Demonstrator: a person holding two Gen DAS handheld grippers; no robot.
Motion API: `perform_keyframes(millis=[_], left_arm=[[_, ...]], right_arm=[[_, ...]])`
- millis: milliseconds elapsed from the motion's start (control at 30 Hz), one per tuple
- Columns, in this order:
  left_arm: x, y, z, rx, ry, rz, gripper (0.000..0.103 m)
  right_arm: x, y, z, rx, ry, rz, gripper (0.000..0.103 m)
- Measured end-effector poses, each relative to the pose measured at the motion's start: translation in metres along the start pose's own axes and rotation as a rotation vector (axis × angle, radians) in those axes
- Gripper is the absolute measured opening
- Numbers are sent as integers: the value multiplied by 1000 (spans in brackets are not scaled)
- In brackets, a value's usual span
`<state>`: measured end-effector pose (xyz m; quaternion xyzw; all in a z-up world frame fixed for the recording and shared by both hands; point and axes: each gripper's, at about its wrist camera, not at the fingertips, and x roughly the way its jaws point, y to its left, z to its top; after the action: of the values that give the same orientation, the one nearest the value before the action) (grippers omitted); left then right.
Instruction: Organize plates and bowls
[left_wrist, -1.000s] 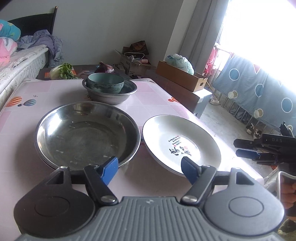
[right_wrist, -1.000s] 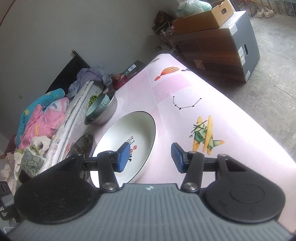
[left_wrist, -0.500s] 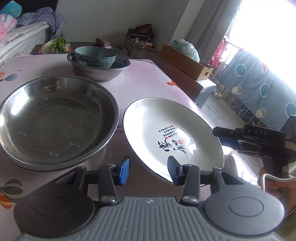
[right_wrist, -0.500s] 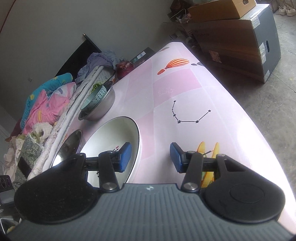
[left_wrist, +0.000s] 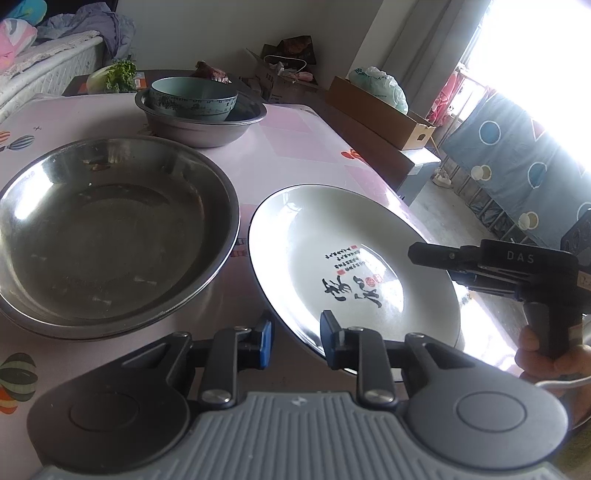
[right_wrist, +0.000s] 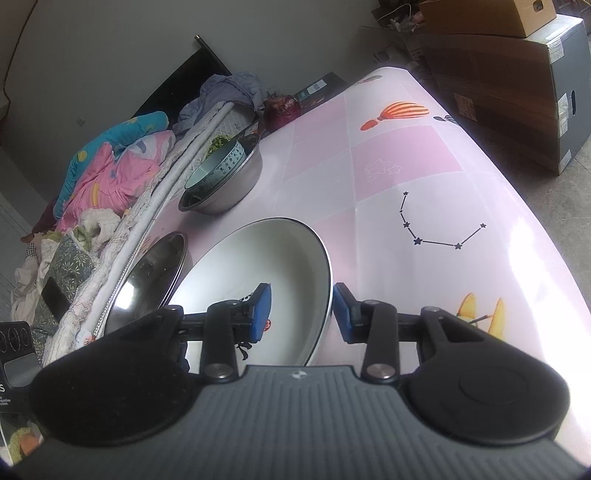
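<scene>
A white plate with black and red writing (left_wrist: 354, 258) lies on the pink table, right of a large steel basin (left_wrist: 110, 229). My left gripper (left_wrist: 295, 338) is open, its fingers straddling the plate's near rim. My right gripper (right_wrist: 301, 314) is open too, its fingers either side of the plate's right rim (right_wrist: 325, 280); it also shows at the right of the left wrist view (left_wrist: 424, 254). A teal bowl (left_wrist: 194, 98) sits inside a smaller steel bowl (left_wrist: 201, 123) at the back.
The pink table cloth (right_wrist: 424, 177) runs to a rounded right edge. A bed with pink and blue bedding (right_wrist: 110, 166) lies along the left side. Cardboard boxes (left_wrist: 376, 107) and a dark cabinet (right_wrist: 517, 103) stand beyond the table. Greens (left_wrist: 118, 75) lie at the back.
Both grippers have moved in on the white plate and now straddle its rim. The left gripper's fingers have narrowed from wide open.
</scene>
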<state>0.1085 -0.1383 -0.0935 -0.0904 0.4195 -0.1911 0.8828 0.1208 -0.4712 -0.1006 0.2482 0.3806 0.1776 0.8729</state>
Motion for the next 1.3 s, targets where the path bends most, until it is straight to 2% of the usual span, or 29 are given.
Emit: perform_keyframes(millis=[267, 500, 733, 1000, 1300], left_arm=[[-16, 1, -16, 10, 32, -37, 27], [-43, 9, -39, 28, 55, -54, 27], [-77, 31, -62, 18, 62, -47, 27], [-98, 53, -74, -4, 52, -49, 27], [-89, 44, -64, 118, 27, 54, 28]], right_arm=[[-31, 12, -32, 32, 15, -41, 37], [-54, 38, -72, 51, 21, -79, 37], [-60, 72, -105, 63, 36, -74, 37], [-52, 103, -117, 27, 48, -79, 37], [-57, 106, -123, -4, 31, -148, 32]])
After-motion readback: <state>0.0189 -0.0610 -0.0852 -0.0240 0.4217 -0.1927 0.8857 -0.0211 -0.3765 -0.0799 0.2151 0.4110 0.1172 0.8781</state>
